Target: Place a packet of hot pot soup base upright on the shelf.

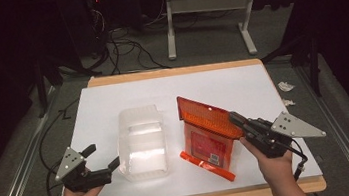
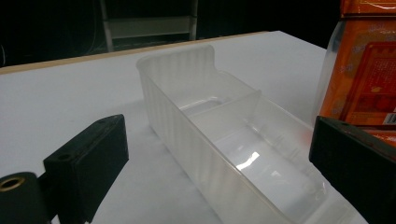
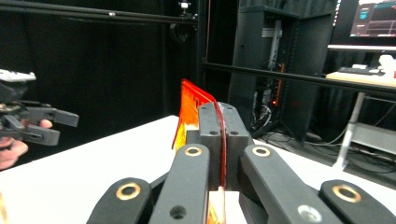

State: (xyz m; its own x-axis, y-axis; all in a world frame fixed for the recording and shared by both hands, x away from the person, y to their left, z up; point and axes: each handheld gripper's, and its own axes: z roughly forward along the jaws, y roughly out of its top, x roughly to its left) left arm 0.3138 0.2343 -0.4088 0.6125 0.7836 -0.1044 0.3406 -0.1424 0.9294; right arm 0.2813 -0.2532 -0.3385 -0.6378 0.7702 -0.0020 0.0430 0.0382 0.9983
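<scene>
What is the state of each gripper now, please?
Left gripper: open, holding nothing, beside the clear plastic bin.
Right gripper: closed on the upper edge of the orange package.

The tub (image 1: 141,143) stands on the table (image 1: 241,82), near its front edge. Taking the tub as landmark: the packet (image 1: 207,134) stands just to its right, tilted, its lower edge on the table. The left gripper (image 1: 101,162) sits just left of the tub's near end. The right gripper (image 1: 238,120) lies beyond the packet, right of the tub, at the packet's top edge.
</scene>
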